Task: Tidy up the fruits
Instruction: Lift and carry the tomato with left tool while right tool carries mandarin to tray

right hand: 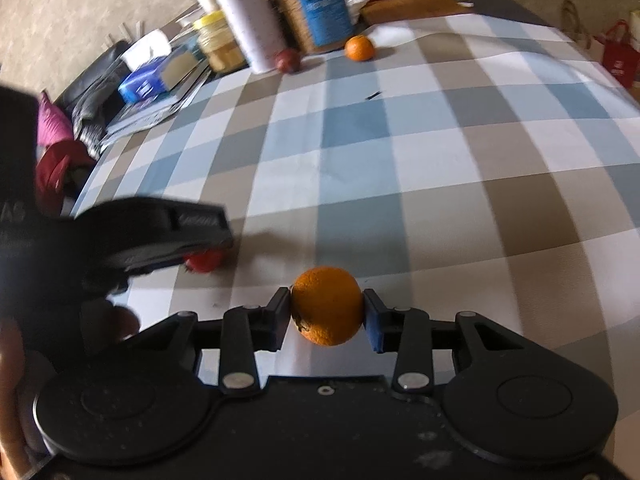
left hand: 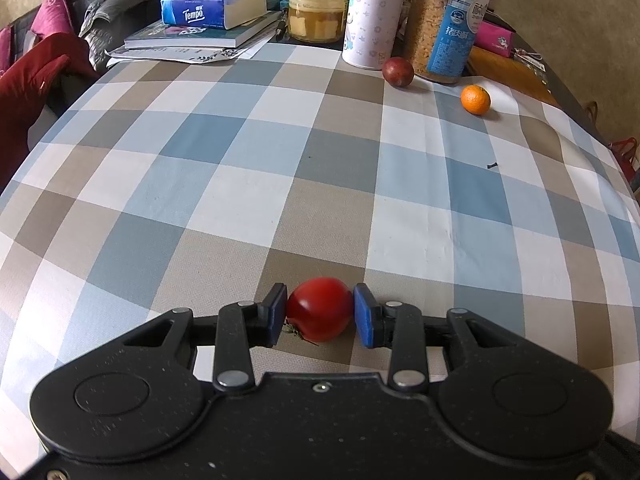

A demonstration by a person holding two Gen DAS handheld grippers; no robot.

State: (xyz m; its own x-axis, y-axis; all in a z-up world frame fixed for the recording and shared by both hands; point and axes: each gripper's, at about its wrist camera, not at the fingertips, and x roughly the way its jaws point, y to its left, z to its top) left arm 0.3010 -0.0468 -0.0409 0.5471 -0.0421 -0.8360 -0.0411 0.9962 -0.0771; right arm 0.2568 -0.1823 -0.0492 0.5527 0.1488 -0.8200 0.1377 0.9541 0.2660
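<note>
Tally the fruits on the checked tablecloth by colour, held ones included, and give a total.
Orange: 2, one between the right gripper's pads, one loose at the far side.
Bright red: 1, clamped in the left gripper.
Dark red: 1, by the white bottle.
Total: 4

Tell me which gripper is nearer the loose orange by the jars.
Right, slightly. The right gripper holds another orange nearer that loose orange; the left gripper, farther left, clamps the tomato.
</note>
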